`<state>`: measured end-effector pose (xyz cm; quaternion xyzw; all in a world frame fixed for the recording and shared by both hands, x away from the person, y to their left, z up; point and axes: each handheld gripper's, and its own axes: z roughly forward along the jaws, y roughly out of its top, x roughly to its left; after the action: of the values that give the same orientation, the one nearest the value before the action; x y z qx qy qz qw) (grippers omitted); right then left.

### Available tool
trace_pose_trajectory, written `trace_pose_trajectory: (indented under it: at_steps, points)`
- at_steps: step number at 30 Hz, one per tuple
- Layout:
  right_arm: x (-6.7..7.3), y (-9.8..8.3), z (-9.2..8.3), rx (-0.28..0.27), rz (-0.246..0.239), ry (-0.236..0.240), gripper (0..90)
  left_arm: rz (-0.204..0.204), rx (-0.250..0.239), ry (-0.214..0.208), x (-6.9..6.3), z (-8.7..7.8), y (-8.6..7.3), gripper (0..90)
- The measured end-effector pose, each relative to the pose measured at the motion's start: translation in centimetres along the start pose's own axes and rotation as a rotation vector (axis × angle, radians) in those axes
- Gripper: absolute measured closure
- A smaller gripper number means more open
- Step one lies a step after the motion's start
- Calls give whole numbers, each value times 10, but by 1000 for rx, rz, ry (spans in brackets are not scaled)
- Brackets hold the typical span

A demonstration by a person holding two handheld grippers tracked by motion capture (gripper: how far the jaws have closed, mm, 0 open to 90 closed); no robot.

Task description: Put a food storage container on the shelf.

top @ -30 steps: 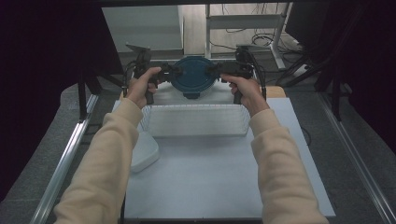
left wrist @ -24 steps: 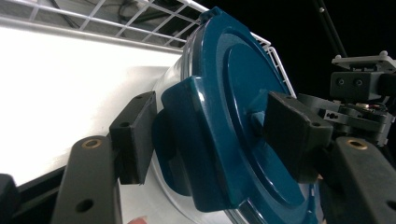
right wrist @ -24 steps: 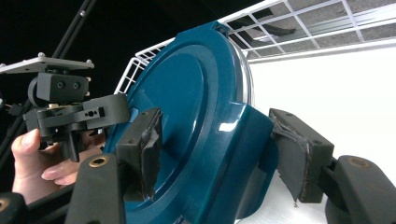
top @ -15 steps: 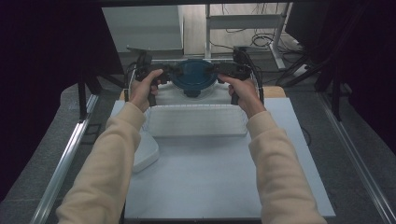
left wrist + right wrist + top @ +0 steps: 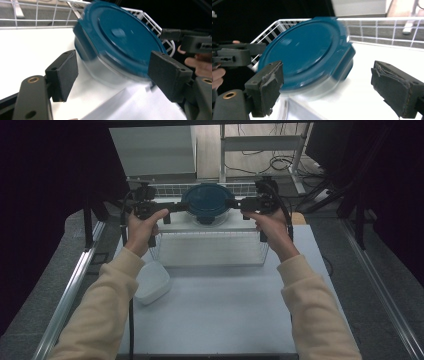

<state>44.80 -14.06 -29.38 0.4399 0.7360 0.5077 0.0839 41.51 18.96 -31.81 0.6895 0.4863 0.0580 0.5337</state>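
Observation:
A round clear container with a dark blue lid (image 5: 206,202) rests on the white top shelf of a wire rack (image 5: 210,247). My left gripper (image 5: 176,206) is just left of it and my right gripper (image 5: 236,204) just right of it, both pointing inward. Both sets of jaws have just been opening, and nothing is between the pads. In the left gripper view the left gripper (image 5: 115,75) stands open, with the container (image 5: 120,42) a little ahead of it. The right gripper view has the right gripper (image 5: 329,87) open too, short of the lid (image 5: 307,52).
The rack has a low wire rim (image 5: 37,15) along the back of its shelf. A shallow white tub (image 5: 150,282) lies on the pale table (image 5: 215,320) in front of the rack's left corner. Metal rails run along both table sides.
Both grippers have let go of the blue-lidded container and drawn outward from it, left to the left, right to the right. The container stays on the shelf.

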Motion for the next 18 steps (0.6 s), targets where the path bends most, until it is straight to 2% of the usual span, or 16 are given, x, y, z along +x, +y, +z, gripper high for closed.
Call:
trace_pose_trajectory:
  at_steps: [1, 3, 7, 8, 10, 13, 15, 16, 17, 18]
  points:
    - [1, -3, -3, 0, -6, 8, 121, 29, 4, 8, -3, -5, -6, 248]
    - [4, -13, -11, 8, -35, 20, 135, 60, 4, 15, -8, -11, -17, 253]
    - [9, -34, -26, -1, -104, 13, 173, 101, 5, 15, -14, -21, -40, 268]
    - [10, -43, -32, 0, -120, 13, 180, 117, 11, 7, -16, -25, -52, 272]
    - [10, -50, -36, 1, -124, 16, 184, 127, 13, 8, -17, -27, -57, 271]
    - [10, -68, -45, 4, -129, 25, 190, 154, 24, 2, -21, -33, -81, 272]
    - [9, -80, -51, -3, -116, 50, 199, 163, 40, 11, -22, -34, -96, 271]
    - [7, -91, -56, -2, -112, 53, 202, 170, 51, 22, -22, -34, -107, 270]
    - [7, -91, -56, -2, -112, 53, 202, 170, 51, 22, -22, -34, -107, 270]
    - [4, -102, -61, -8, -102, 54, 203, 179, 61, 34, -22, -35, -113, 270]
